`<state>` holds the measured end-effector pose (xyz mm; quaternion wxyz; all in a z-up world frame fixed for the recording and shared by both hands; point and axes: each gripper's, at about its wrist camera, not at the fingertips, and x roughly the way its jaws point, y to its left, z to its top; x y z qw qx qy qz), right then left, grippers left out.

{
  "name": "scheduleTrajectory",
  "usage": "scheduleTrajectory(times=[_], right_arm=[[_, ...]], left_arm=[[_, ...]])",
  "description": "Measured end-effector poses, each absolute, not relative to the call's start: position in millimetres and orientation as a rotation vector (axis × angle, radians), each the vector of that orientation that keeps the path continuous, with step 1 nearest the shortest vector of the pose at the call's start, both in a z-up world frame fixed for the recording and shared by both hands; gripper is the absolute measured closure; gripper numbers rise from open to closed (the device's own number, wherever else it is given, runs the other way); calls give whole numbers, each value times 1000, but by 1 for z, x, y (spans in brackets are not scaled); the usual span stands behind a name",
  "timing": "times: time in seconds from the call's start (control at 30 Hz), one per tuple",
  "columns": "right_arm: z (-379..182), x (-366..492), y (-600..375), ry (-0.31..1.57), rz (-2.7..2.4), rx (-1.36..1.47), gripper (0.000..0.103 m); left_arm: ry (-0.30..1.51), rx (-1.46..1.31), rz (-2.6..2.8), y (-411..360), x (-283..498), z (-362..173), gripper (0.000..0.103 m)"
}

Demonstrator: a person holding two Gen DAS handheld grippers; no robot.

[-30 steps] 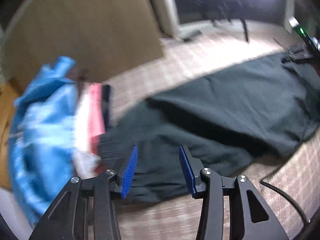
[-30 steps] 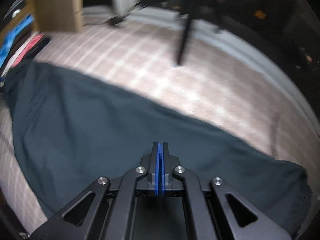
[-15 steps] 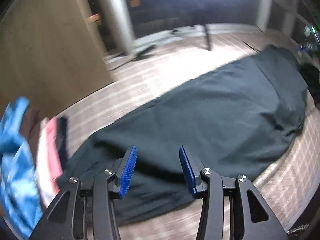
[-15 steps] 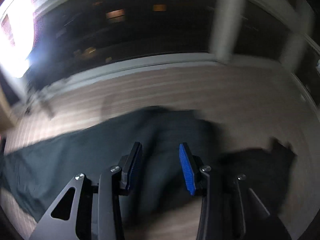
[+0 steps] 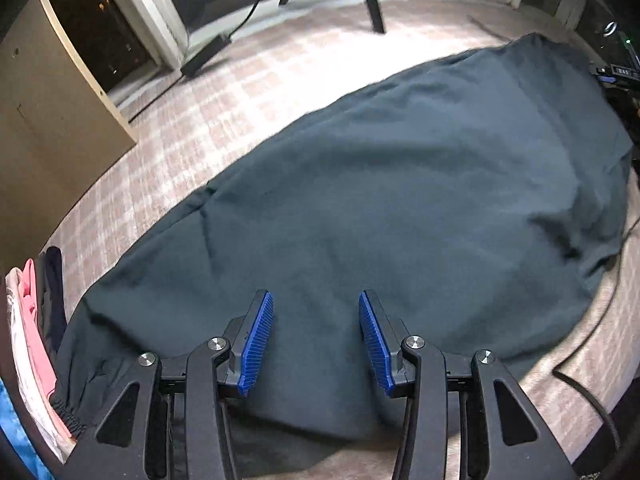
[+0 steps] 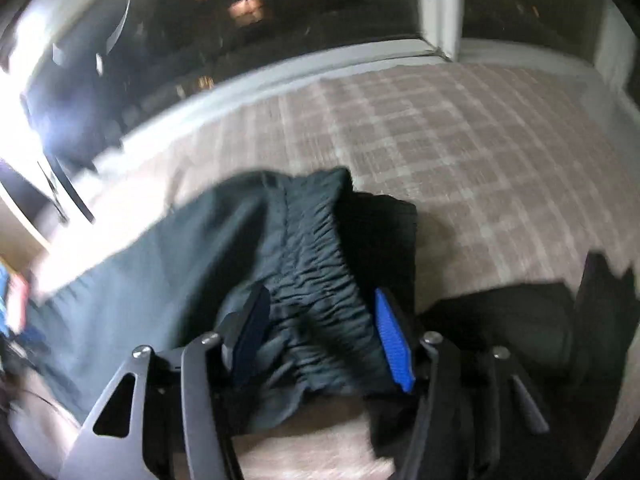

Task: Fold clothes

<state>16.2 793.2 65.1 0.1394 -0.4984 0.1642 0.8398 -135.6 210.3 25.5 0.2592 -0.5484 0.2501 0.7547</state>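
Note:
A dark green pair of trousers [image 5: 400, 200] lies spread lengthwise on the checked pink bedcover [image 5: 248, 88]. My left gripper [image 5: 316, 336] is open and empty, just above the cuffed leg end of the garment. My right gripper [image 6: 320, 340] is open over the gathered elastic waistband [image 6: 316, 248] at the other end, with the band lying between the jaws. The right gripper also shows at the far right of the left wrist view [image 5: 612, 72].
A pile of folded clothes, pink, white, navy and blue [image 5: 36, 340], lies left of the trousers. Black garments [image 6: 520, 320] lie right of the waistband. A wooden panel [image 5: 48, 128], a window frame [image 5: 152, 20] and a black cable [image 5: 588, 400] border the bed.
My right gripper has opened, let go of the trousers and swung round to the waistband end. My left gripper, open throughout, has shifted right along the garment, away from the clothes pile.

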Motion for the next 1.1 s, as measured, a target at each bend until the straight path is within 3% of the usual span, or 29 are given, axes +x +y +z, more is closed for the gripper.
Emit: scheduleTrajectory(times=[0.07,0.17,0.2,0.33,0.4,0.43,0.53,0.6,0.7,0.8,0.97,1.03,1.07,1.1], right_arm=[[57,11,787,418,2449,-1445,51],[68,20,768,316,2597,-1364,81],[71,22,764,282,2618,-1357,87],[71,21,776,347,2613,-1427,82],[65,15,785,356,2576,-1438,55],[62,11,789,353,2570,-1420,52],[50,2,796,437,2573,-1440,52],[41,-3,799,512,2578,-1470,86],[53,8,786,466,2611,-1403,92],[74,40,808,610,2609,-1213,93],[45,56,859,660,2348,-1248,92],[46,54,860,702,2373,-1275,87],[47,53,860,715,2384,-1288,79],[52,50,856,661,2383,-1306,64]], left_arm=[[683,-1514,2039,210,-138,20,60],[695,-1531,2035,210,-138,19,60],[707,-1532,2035,210,-138,18,60],[696,-1532,2032,211,-139,18,58],[691,-1537,2037,210,-140,18,55],[688,-1540,2040,210,-140,18,55],[692,-1541,2041,209,-139,19,54],[698,-1545,2042,210,-139,19,54],[710,-1548,2048,211,-138,20,55],[731,-1539,2054,214,-136,22,56],[759,-1497,2022,223,-132,19,53],[747,-1504,2025,222,-134,19,53],[750,-1501,2032,221,-134,20,53],[753,-1498,2039,220,-134,22,55]])
